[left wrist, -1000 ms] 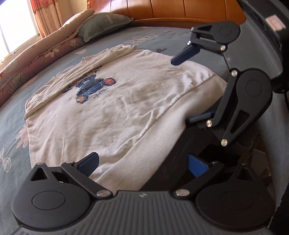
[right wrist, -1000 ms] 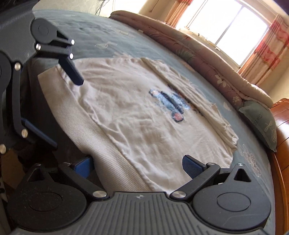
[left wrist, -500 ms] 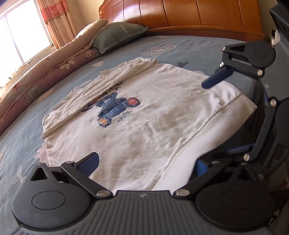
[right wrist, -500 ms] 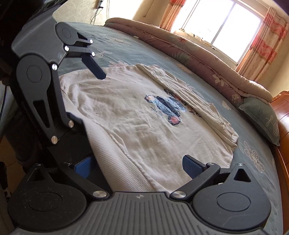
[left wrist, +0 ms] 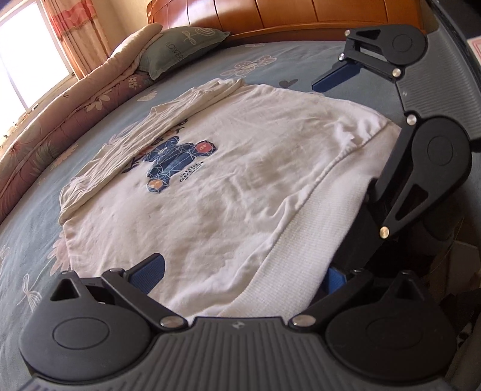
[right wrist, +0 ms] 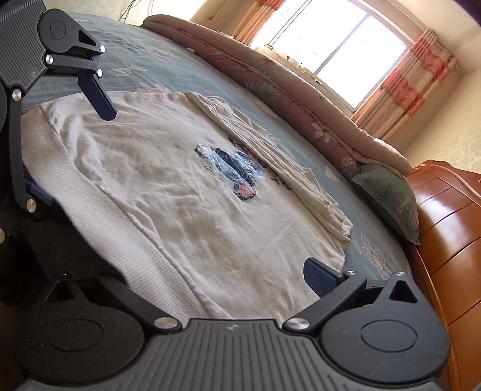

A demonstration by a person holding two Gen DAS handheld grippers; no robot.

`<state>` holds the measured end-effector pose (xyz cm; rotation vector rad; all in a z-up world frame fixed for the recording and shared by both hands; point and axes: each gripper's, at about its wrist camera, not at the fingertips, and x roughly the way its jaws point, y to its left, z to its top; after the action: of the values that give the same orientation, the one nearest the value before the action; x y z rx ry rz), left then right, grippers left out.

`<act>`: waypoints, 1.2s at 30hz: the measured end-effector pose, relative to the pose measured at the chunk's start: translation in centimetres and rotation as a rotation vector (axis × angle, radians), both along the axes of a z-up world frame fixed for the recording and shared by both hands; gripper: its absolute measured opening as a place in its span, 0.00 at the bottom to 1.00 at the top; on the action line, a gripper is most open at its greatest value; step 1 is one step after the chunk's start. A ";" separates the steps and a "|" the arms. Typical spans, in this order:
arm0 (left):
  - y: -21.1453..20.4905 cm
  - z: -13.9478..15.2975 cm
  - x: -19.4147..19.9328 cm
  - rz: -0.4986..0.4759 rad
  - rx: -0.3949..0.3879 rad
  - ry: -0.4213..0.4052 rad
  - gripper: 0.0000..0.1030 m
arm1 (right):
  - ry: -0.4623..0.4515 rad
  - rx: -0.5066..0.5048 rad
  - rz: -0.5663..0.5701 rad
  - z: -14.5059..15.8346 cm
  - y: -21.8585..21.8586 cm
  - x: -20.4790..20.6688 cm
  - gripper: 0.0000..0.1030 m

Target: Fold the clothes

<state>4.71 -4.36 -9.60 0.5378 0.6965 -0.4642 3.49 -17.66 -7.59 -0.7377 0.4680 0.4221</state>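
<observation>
A white sweatshirt (left wrist: 240, 168) with a blue bear print (left wrist: 177, 162) lies flat on the blue bed sheet (left wrist: 30, 240). One sleeve (left wrist: 135, 144) is folded in along its far side. The ribbed hem (left wrist: 300, 249) hangs at the near bed edge. My left gripper (left wrist: 240, 273) is open and straddles one hem corner, with one pad on the cloth and the other past the hem. My right gripper (left wrist: 354, 135) is open at the other hem corner. In the right wrist view the right gripper (right wrist: 210, 276) straddles the sweatshirt (right wrist: 180, 192), and the left gripper (right wrist: 66, 144) stands open at the far corner.
A rolled quilt (left wrist: 60, 120) runs along the window side of the bed. A green pillow (left wrist: 180, 51) leans by the wooden headboard (left wrist: 300, 15). Beyond the quilt are the window and curtains (right wrist: 405, 78). The bed edge drops to a dark floor under the grippers.
Both grippers stay open at the hem corners. Both wrist views have swung, and the hem now lies a little deeper between the left gripper's fingers.
</observation>
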 end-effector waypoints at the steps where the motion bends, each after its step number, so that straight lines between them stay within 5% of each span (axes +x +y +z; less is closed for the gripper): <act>1: -0.3 0.1 0.2 -0.004 -0.015 0.000 0.99 | -0.003 0.001 0.001 -0.1 0.2 0.0 1.00; 8: -0.9 0.1 0.3 -0.014 0.067 -0.072 1.00 | -0.002 0.008 -0.005 -0.1 0.1 0.2 1.00; 14: 1.3 -0.1 -0.5 0.002 0.224 -0.147 1.00 | 0.001 -0.018 -0.051 -0.1 -2.1 0.7 1.00; 20: -1.6 -0.9 -0.7 -0.063 0.345 -0.248 0.99 | -0.042 -0.069 -0.002 -0.5 0.3 0.3 1.00; 28: -0.6 -1.5 -0.6 -0.074 0.440 -0.300 1.00 | -0.095 -0.180 -0.006 -0.8 -0.6 0.6 1.00; 36: -0.4 -1.6 0.0 -0.010 0.424 -0.305 0.99 | -0.143 -0.212 -0.027 -1.6 -0.2 0.6 1.00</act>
<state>4.68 -4.71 -11.21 0.9888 0.4975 -0.2330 4.07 -17.83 -9.14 -0.9588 0.3907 0.2947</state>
